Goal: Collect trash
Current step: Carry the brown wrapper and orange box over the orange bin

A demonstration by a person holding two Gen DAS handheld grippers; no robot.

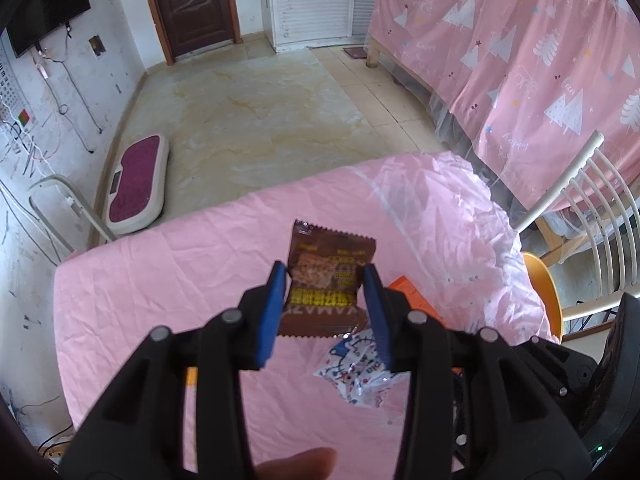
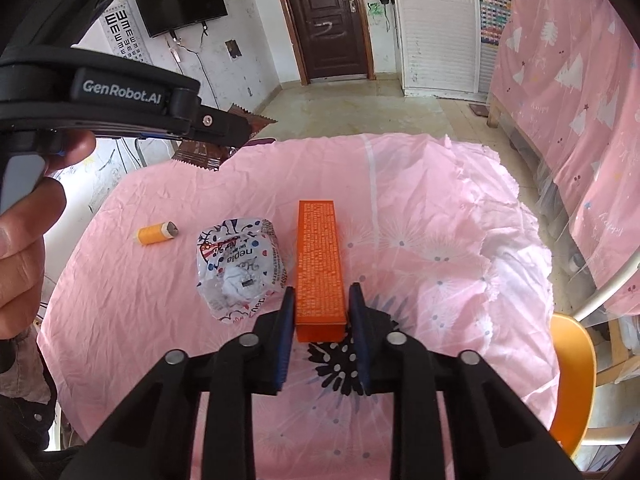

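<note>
The left gripper [image 1: 325, 276] pinches the wrapper [image 1: 330, 276] aloft, while the right gripper [image 2: 321, 294] straddles the orange box [image 2: 320, 264], jaws apart: close squarely on its near end.

Home setting, looking like a lived-in bedroom or living room. Dark brown entry door [image 2: 325, 20] sitting in the far wall, white louvred cabinet [image 2: 438, 28] standing beside it. Flat TV [image 2: 178, 0] hanging on a scuffed, scribbled white wall, eye chart [image 2: 124, 36] hanging just beside it, loose cables trailing below. Beige tiled floor [image 1: 256, 112] showing stains. Bed frame draped in a pink tree-print curtain [image 1: 520, 60] running along the right side. Maroon-topped vibration-plate-like exerciser [image 1: 138, 184] lying on the floor by the wall. Worktop wearing a wrinkled pink cloth [image 2: 420, 208], orange-seated chair [image 2: 572, 380] standing beside it.
</note>
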